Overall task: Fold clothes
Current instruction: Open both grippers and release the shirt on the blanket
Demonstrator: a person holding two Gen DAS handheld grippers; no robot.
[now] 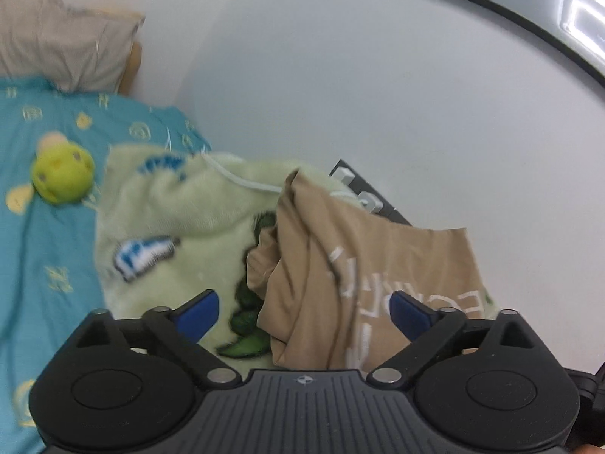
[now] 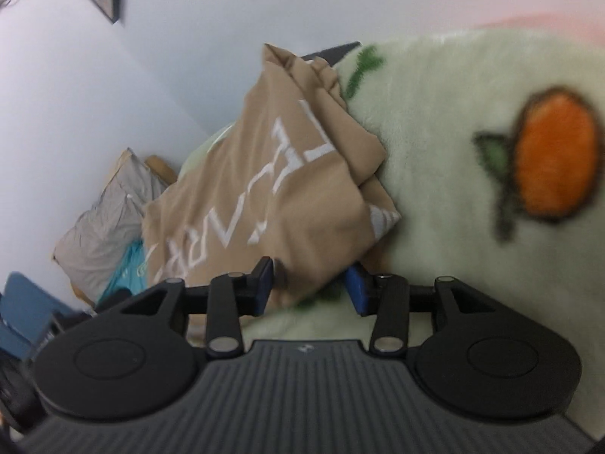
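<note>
- Your left gripper (image 1: 304,316) spreads wide over the crumpled tan shirt (image 1: 363,265) on the fleece blanket (image 1: 181,208).
- Your right gripper (image 2: 309,287) stands parted around a hem corner, unclamped.
- Light, limp, likely slippery: pinch hems.

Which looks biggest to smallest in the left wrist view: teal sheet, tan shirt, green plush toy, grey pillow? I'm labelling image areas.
1. teal sheet
2. tan shirt
3. grey pillow, cut off by the frame edge and farther away, so its real size is unsure
4. green plush toy
</note>
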